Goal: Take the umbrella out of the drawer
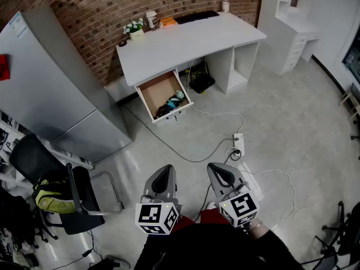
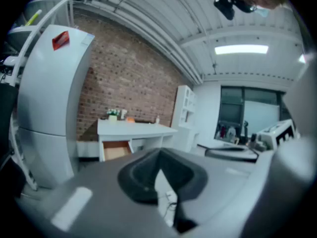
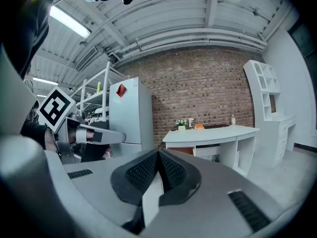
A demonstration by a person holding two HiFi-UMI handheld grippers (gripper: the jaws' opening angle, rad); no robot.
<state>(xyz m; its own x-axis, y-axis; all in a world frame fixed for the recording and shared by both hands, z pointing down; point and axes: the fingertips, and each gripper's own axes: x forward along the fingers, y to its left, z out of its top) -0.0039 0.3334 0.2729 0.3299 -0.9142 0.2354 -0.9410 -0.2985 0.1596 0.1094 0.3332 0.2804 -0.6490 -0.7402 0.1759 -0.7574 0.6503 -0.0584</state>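
Brick-walled room with a pale floor (image 1: 281, 111), seen steeply from above. At 9 o'clock, grey fridge (image 1: 50, 83). At 12 o'clock, white desk (image 1: 185, 44), with its drawer (image 1: 156, 89) pulled open toward the floor. Inside, at the drawer's front right corner, dark umbrella (image 1: 171, 103) with some teal on it, long axis slanting from about 7 to 1 o'clock.

Low in the head view, left gripper (image 1: 163, 172), jaws pressed together on nothing. Just beside it at 3 o'clock, right gripper (image 1: 218, 172), jaws likewise closed and empty. Well apart from the drawer, both of them, with bare floor between.

From the left gripper, umbrella almost dead ahead at 12 o'clock. From the right gripper, off toward 11 o'clock. Slight edge in nearness to the left one, at a guess. Calls for stepping forward and parting the jaws before any reach, then probably closing across the umbrella's long axis.
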